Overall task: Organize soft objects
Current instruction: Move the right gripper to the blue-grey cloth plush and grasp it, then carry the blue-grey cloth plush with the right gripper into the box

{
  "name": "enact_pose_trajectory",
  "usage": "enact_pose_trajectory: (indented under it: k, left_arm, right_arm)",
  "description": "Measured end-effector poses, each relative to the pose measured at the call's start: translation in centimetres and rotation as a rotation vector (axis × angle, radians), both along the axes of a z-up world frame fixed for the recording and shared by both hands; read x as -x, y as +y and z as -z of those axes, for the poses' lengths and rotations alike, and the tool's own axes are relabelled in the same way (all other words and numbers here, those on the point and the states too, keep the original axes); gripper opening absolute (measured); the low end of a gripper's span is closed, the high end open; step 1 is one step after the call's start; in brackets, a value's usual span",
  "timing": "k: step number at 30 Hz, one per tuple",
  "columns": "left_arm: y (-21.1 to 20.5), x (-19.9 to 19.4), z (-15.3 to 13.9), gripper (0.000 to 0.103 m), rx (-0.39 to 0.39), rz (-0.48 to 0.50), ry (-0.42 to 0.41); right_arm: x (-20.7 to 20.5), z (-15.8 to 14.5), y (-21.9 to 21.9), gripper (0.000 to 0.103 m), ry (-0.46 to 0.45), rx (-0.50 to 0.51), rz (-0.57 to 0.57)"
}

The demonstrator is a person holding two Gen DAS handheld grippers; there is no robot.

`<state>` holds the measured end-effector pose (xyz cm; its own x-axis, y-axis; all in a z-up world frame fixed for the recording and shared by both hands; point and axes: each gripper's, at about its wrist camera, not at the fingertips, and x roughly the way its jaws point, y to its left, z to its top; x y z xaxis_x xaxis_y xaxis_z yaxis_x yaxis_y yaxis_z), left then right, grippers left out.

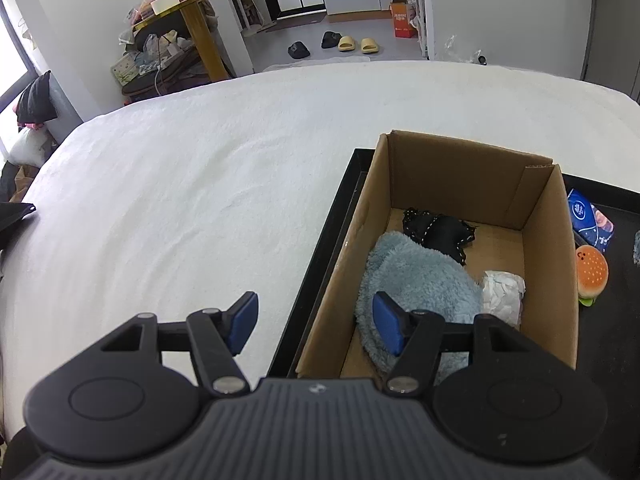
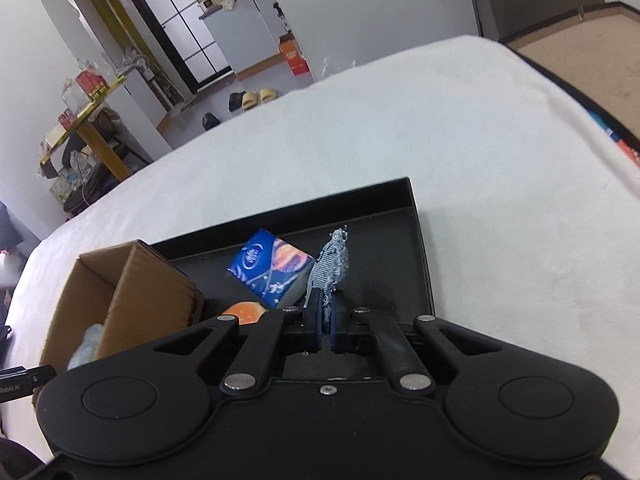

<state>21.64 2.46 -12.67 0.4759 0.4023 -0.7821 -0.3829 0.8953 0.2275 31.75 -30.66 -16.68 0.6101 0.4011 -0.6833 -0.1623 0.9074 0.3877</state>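
A cardboard box (image 1: 548, 240) stands in a black tray (image 1: 340, 208) on a white bed. In it lie a fluffy blue cloth (image 1: 420, 284), a black fabric piece (image 1: 440, 230) and a white wad (image 1: 504, 294). My left gripper (image 1: 316, 322) is open and empty above the box's near left wall. My right gripper (image 2: 326, 322) is shut on a grey-blue knitted cloth (image 2: 332, 266), held above the tray (image 2: 416, 216). A burger plush (image 1: 591, 274) and a blue tissue pack (image 2: 270, 266) lie in the tray right of the box (image 2: 132, 292).
The white bed (image 1: 180, 200) spreads left of and beyond the tray. A yellow shelf (image 1: 192, 20) with clutter, slippers (image 1: 352, 44) and an orange box (image 1: 402, 16) are on the floor beyond the bed.
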Motion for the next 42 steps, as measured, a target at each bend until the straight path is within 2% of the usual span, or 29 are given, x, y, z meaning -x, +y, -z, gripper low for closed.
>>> enact_pose_trajectory:
  k: [12,21,34,42]
  left_arm:
    - [0.2,1.2,-0.8,0.062,0.05,0.032,-0.022]
    - [0.2,1.8,-0.9,0.062,0.074,0.056,-0.031]
    - [0.9,1.9,-0.6,0.062,0.091,0.071,-0.026]
    - [0.9,1.6,-0.4,0.062,0.095,0.079,-0.025]
  right_arm:
    - [2.3,-2.8,1.1,0.004,-0.079,0.04,0.003]
    - [4.4,-4.8,1.7,0.004,-0.174,0.004,-0.011]
    - [4.7,-6.9,3.3,0.004,-0.272,0.003,-0.063]
    - [4.9,-7.2,4.7,0.004,-0.3,-0.002,-0.115]
